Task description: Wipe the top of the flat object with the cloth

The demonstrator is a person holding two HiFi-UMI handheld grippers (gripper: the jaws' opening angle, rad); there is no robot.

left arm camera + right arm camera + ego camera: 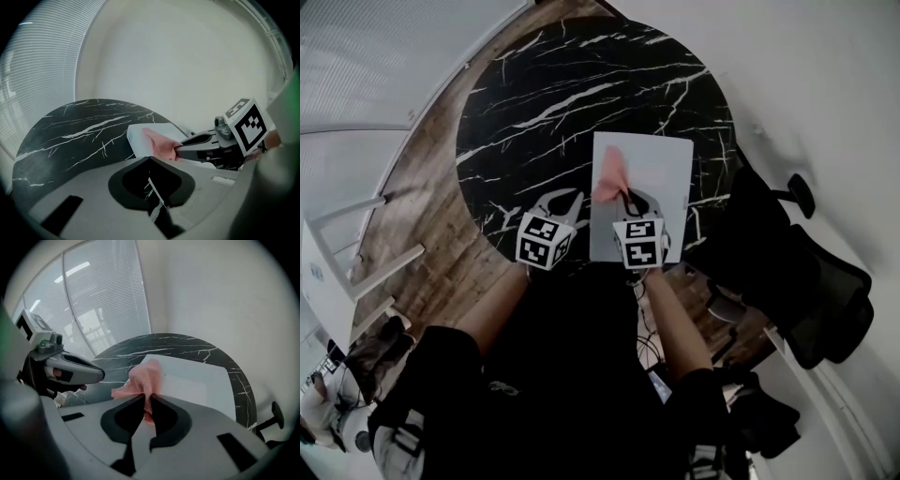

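Currently: cloth (pixel 145 378) is clamped in right gripper (pixel 148 399) over the white flat object (pixel 197 376), near its edge, on the marble table (pixel 187 341); left gripper (pixel 150 158) is closed, empty. Cloth should be pressed flat and swept in overlapping strokes.

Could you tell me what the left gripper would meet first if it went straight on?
Most likely the left edge of the white flat object, beside the pink cloth held by the right gripper; depth is hard to judge.

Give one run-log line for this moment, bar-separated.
right gripper: shut on pink cloth | pink cloth: on white flat object | left gripper: shut, empty, above marble table
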